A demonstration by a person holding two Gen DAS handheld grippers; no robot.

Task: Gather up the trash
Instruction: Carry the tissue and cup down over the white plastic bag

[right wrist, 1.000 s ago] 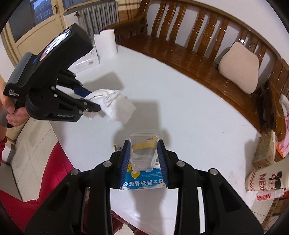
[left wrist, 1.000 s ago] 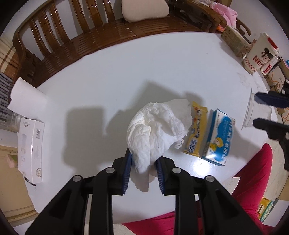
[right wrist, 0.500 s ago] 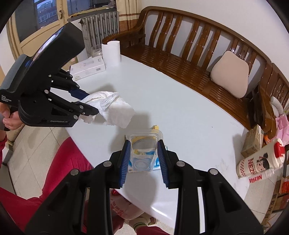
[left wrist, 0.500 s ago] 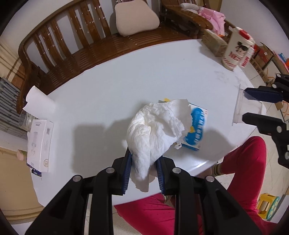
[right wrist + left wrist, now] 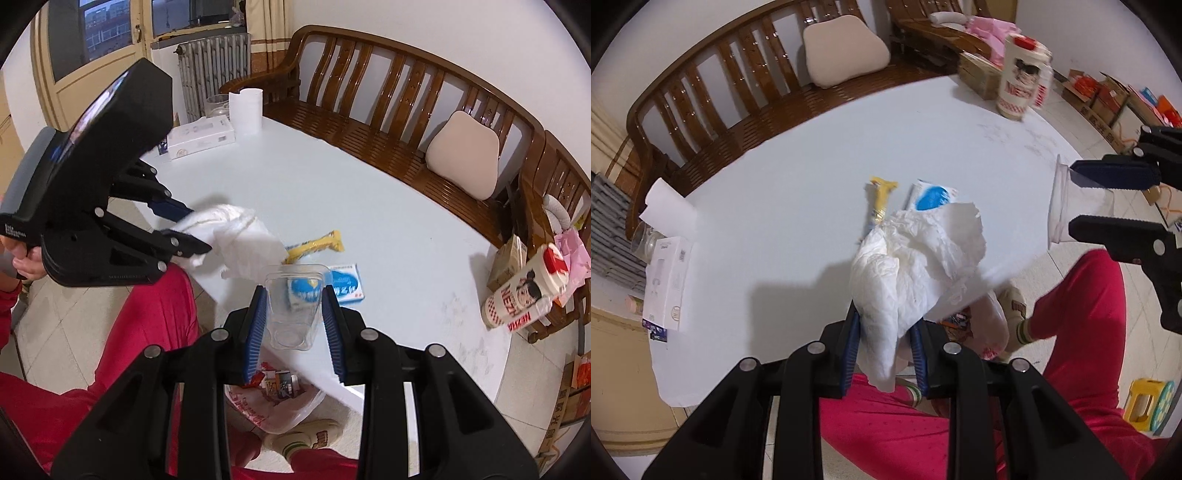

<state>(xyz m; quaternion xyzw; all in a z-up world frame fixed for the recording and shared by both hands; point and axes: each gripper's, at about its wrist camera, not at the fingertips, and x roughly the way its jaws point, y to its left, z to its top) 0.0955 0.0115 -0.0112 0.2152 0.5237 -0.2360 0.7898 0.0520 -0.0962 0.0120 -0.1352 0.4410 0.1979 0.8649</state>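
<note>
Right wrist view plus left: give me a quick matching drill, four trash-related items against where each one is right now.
Items:
1. crumpled tissue
2. clear plastic cup
3. yellow wrapper
4. plastic bag

Places:
a. lying on the table
b. on the floor below the table edge
c. clamped in the left gripper
d. clamped in the right gripper

Pairs: 1-c, 2-d, 3-a, 4-b
</note>
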